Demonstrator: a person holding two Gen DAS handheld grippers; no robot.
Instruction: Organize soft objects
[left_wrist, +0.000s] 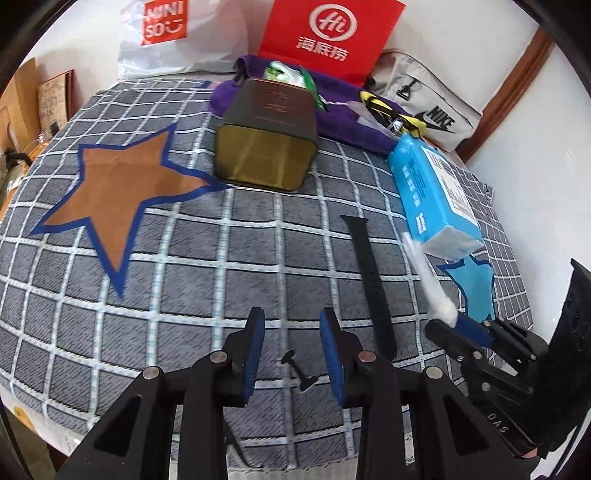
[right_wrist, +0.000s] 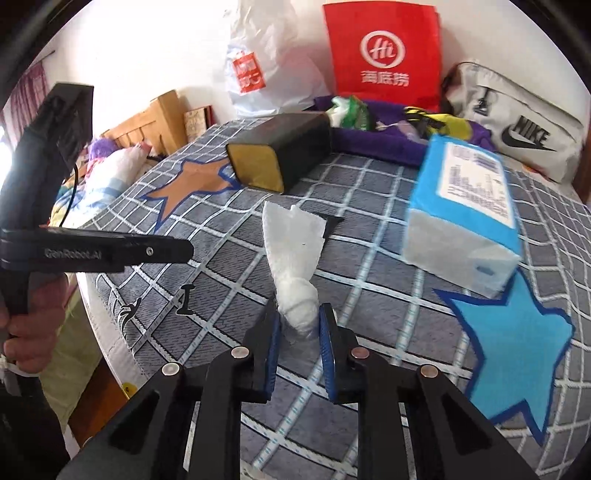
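Two grippers work over a bed covered with a grey checked blanket (left_wrist: 184, 295) that bears star patches. The right gripper (right_wrist: 299, 328) holds a white tissue (right_wrist: 295, 251): its blue pads press on the twisted lower end, and the loose upper end fans out above the jaws. In the left wrist view the same tissue (left_wrist: 428, 280) rises slanting from the right gripper (left_wrist: 452, 321) toward the blue tissue pack (left_wrist: 432, 192). That pack lies on the blanket near the wall, its torn white end facing the grippers and just beside a light blue star patch (right_wrist: 517, 354).

The left gripper (left_wrist: 291, 332) hangs over the blanket with its jaws narrowly apart and nothing between them. A black strap (left_wrist: 369, 273) lies flat on the blanket just ahead of it, between it and the tissue pack. A dark tin (left_wrist: 266, 136) lies on its side farther back, open end toward the cameras, touching a brown star patch (left_wrist: 122, 192). Behind it sit a purple towel (left_wrist: 332, 118), a red bag (left_wrist: 325, 33), a white plastic bag (left_wrist: 166, 33) and a grey pouch (left_wrist: 424, 99). A hand (right_wrist: 26, 325) grips the left gripper's handle.
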